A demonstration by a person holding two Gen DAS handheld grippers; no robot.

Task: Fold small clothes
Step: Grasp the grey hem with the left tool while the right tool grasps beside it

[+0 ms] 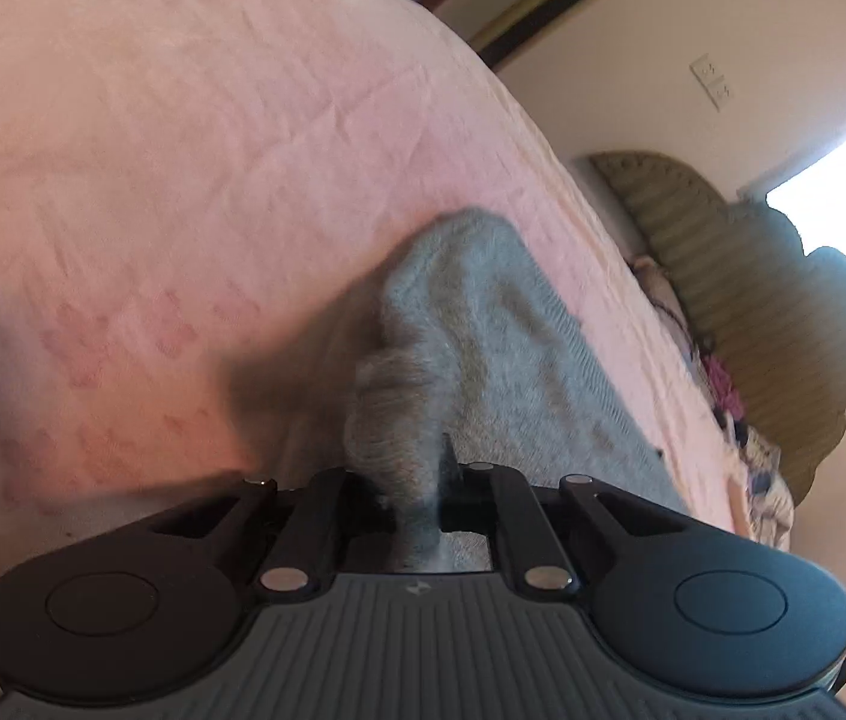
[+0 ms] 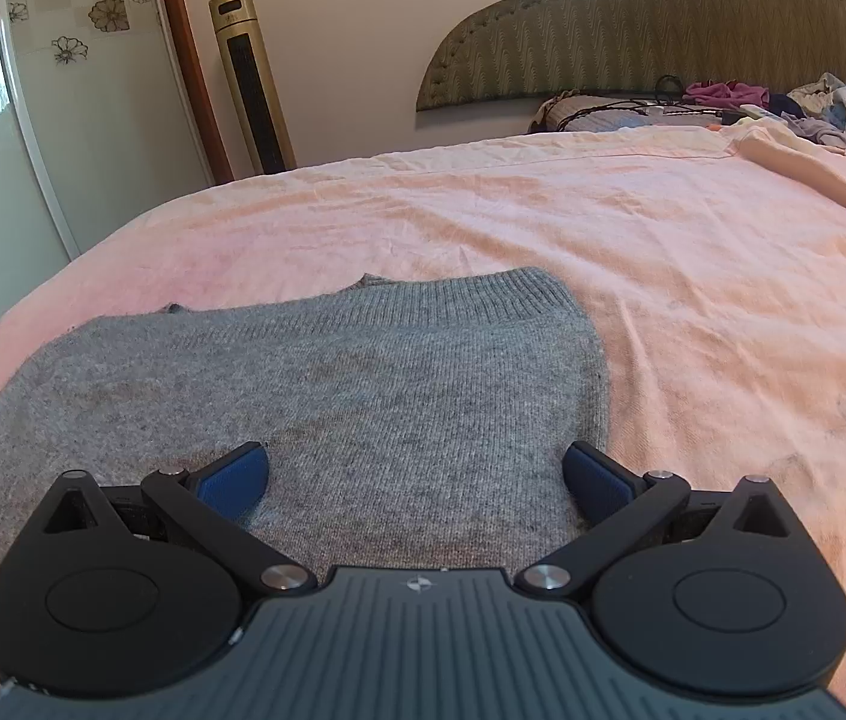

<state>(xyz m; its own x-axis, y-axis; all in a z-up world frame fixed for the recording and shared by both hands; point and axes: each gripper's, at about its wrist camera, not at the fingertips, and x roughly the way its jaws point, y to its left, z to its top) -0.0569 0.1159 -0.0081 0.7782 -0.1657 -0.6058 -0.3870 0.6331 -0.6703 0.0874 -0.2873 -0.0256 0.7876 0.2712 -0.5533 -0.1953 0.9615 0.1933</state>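
A grey knitted sweater [image 2: 327,372] lies spread on the pink bedsheet [image 2: 693,252], its ribbed hem toward the headboard. In the left wrist view the picture is rolled sideways and my left gripper [image 1: 417,480] is shut on a bunched fold of the grey sweater [image 1: 483,324], which rises in a ridge from the jaws. The left fingers are hidden by the cloth. In the right wrist view my right gripper [image 2: 417,474] is open just above the sweater's near part, its blue pads [image 2: 234,480] wide apart with nothing between them.
A padded olive headboard [image 2: 651,18] stands at the far end, with a pile of mixed clothes [image 2: 831,108] and cables beside it. A gold tower fan [image 2: 252,78] and a frosted glass door [image 2: 21,120] are at the left. Bare pink sheet [image 1: 153,180] surrounds the sweater.
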